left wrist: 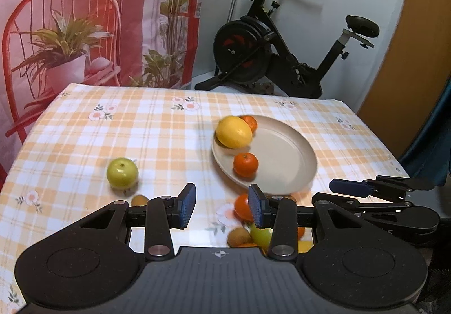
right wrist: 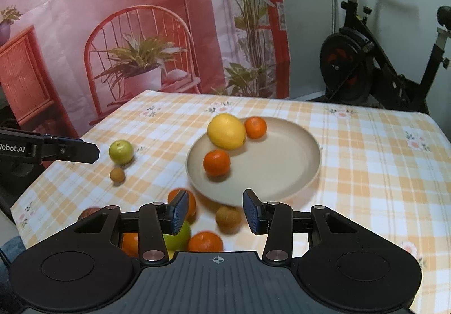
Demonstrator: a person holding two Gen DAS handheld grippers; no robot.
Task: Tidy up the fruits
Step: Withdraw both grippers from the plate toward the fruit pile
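Note:
A beige plate (left wrist: 284, 162) (right wrist: 276, 162) on the checked tablecloth holds a yellow lemon (left wrist: 233, 131) (right wrist: 226, 131) and two tangerines (left wrist: 245, 164) (right wrist: 216, 162). A green apple (left wrist: 122, 173) (right wrist: 121, 151) lies on the cloth to the plate's left, with a small brown kiwi (right wrist: 117, 174) near it. Several more fruits lie near the front: a tangerine (right wrist: 205, 241), a kiwi (right wrist: 228, 218) and a green apple (right wrist: 177, 238). My left gripper (left wrist: 222, 208) is open and empty above the cloth. My right gripper (right wrist: 215, 211) is open and empty above the near fruits.
The table (left wrist: 84, 131) has a far edge against a printed backdrop (right wrist: 112, 32). An exercise bike (left wrist: 267, 52) stands behind the table at the right. The right gripper's fingers (left wrist: 352, 187) show at the right of the left wrist view.

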